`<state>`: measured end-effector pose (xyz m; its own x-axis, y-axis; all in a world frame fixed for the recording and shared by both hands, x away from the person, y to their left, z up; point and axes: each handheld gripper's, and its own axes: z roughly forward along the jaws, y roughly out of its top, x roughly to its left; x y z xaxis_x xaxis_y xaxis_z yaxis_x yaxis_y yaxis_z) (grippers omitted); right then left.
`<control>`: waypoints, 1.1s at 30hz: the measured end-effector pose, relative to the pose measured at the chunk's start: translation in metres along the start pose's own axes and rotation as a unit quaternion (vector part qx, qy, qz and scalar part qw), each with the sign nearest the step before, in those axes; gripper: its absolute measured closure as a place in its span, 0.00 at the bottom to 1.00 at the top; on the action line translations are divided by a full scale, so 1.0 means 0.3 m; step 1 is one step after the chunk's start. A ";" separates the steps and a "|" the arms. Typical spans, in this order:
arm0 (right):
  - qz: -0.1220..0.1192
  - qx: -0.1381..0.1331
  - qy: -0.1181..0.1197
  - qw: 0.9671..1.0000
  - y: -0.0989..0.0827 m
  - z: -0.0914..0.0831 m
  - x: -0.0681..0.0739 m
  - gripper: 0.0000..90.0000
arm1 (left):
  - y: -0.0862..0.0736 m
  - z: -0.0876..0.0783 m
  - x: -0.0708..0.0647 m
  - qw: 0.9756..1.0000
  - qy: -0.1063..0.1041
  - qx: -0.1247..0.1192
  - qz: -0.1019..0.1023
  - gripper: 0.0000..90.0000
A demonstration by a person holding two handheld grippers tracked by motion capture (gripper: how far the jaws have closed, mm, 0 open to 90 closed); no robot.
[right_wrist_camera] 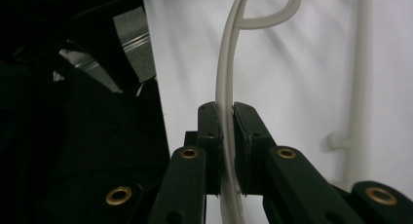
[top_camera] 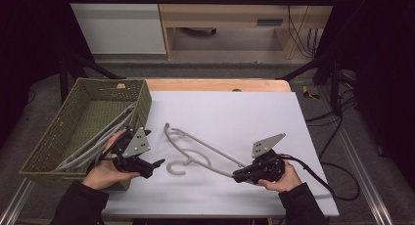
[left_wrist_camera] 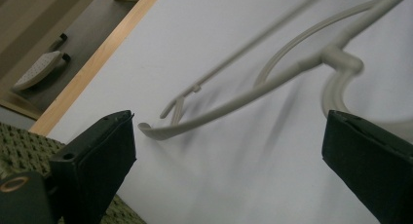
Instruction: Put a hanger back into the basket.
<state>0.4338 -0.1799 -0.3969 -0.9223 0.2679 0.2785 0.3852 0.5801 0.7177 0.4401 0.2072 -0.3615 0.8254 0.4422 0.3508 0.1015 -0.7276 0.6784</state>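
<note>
Moving the hanger (top_camera: 195,149) into the basket (top_camera: 54,137) beside your left gripper (top_camera: 157,165) means lifting it over the near wall, so keep it level and aim beside the hangers (top_camera: 105,134) already inside. Your right gripper (top_camera: 236,176) is clamped tight on one arm of it. Your left gripper's jaws stand wide, empty, the hanger's other end just ahead.
</note>
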 end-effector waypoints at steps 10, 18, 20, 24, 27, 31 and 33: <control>-0.020 0.069 -0.035 0.997 -0.054 0.074 -0.022 0.92 | -0.004 0.000 -0.053 0.999 0.006 0.015 0.036 0.08; -0.028 0.108 -0.054 0.992 -0.113 0.146 -0.045 0.92 | -0.010 -0.015 -0.048 1.000 0.012 -0.002 0.010 0.09; -0.036 0.112 -0.061 0.991 -0.117 0.154 -0.046 0.91 | -0.011 -0.016 -0.046 1.000 0.013 -0.005 0.006 0.09; -0.039 0.129 -0.075 0.988 -0.125 0.178 -0.045 0.90 | -0.012 -0.019 -0.047 1.000 0.016 -0.009 0.000 0.09; -0.043 0.125 -0.078 0.988 -0.124 0.187 -0.047 0.86 | -0.014 -0.021 -0.046 1.000 0.018 -0.011 -0.002 0.09; -0.056 0.130 -0.087 0.986 -0.117 0.199 -0.038 0.85 | -0.016 -0.026 -0.046 1.000 0.016 -0.018 -0.010 0.09; -0.066 0.133 -0.100 0.984 -0.114 0.207 -0.028 0.87 | -0.017 -0.029 -0.045 1.000 0.016 -0.023 -0.012 0.09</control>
<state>0.4302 -0.1542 -0.4635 -0.9508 0.3067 0.0440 0.2810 0.7937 0.5395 0.4236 0.2095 -0.3642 0.8053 0.4756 0.3539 0.0950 -0.6927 0.7149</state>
